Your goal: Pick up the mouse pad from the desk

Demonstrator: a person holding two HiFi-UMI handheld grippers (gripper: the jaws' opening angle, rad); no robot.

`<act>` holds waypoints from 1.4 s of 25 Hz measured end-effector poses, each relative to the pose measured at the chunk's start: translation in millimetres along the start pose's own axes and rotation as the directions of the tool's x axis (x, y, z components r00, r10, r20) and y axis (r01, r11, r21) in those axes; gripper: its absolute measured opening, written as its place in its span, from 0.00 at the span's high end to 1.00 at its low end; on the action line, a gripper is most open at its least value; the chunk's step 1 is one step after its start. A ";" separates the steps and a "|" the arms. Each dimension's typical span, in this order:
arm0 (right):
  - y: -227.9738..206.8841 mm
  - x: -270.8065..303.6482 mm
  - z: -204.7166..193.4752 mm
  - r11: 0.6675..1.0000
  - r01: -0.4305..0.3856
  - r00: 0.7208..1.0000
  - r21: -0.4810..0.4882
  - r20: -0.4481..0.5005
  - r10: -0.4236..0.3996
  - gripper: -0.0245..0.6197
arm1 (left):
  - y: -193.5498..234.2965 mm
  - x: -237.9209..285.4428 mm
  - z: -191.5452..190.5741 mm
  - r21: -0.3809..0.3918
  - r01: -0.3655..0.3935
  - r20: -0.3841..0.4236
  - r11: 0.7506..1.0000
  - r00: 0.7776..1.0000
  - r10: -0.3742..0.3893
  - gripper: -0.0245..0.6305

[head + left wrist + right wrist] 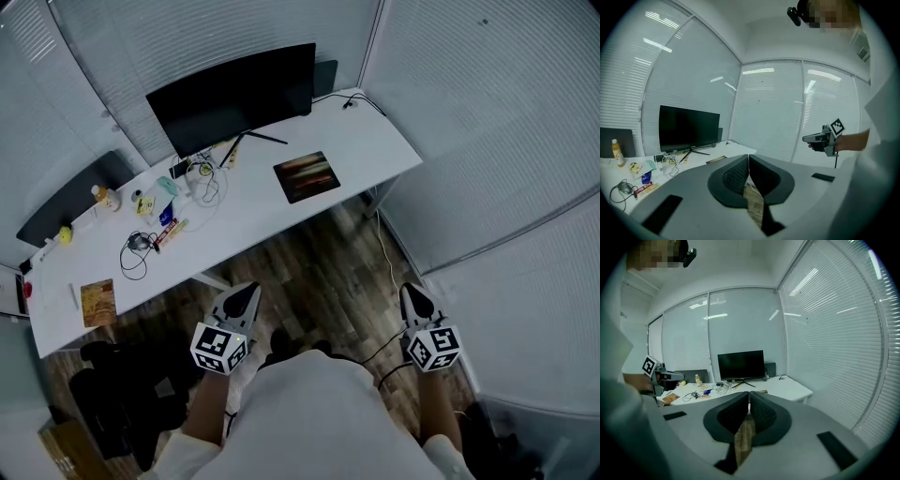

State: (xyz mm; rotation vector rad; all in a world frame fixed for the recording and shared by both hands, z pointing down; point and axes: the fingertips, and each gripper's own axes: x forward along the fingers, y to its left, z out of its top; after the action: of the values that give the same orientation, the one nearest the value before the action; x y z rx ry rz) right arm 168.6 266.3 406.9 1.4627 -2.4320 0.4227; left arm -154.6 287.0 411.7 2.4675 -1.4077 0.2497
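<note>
As head view shows, mouse pad (pixel 307 176) lies untouched.

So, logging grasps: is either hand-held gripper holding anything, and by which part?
Nothing is held. Both the left hand-held gripper and right hand-held gripper are shut, empty; the dark rectangular mouse pad lies on the white desk.

Black monitor (pixel 234 94) far ahead of left gripper (pixel 242 295), upright. Orange-drink bottle (pixel 105 197), coiled black cable (pixel 138 251) and brown-cover booklet (pixel 97 302) ahead-left of it. Black office chair (pixel 122 394) left of it, slightly behind. Wood floor (pixel 319 281) below it. Window blinds (pixel 487 112) ahead-right of right gripper (pixel 410 292).
</note>
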 end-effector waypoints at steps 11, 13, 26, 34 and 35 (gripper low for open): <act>17.9 8.6 0.2 0.998 0.062 0.998 0.008 0.000 -0.062 0.90 | 21.2 -4.2 -4.3 0.016 0.052 -0.011 0.999 0.999 -0.051 0.93; 23.6 10.2 -0.2 0.997 0.073 0.997 0.007 0.003 -0.073 0.90 | 26.4 -7.2 -7.0 0.016 0.061 -0.012 0.998 0.998 -0.061 0.93; 63.8 29.8 -4.5 0.995 0.095 0.995 0.033 0.010 -0.095 0.90 | 59.2 -16.7 -19.3 0.002 0.098 -0.021 0.995 0.995 -0.098 0.93; 61.3 44.4 -4.1 0.996 0.083 0.996 0.020 -0.014 -0.083 0.90 | 68.7 -6.5 -20.7 -0.015 0.099 -0.028 0.995 0.995 -0.099 0.93; 60.2 48.1 -4.0 0.997 0.079 0.997 0.018 -0.019 -0.079 0.90 | 70.1 -3.6 -20.5 -0.016 0.098 -0.030 0.995 0.995 -0.098 0.93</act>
State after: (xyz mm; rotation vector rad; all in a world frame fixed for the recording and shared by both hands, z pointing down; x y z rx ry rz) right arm 93.7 255.9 422.1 1.5503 -2.3532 0.4401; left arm -217.0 263.0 441.4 2.5010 -1.2676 0.2543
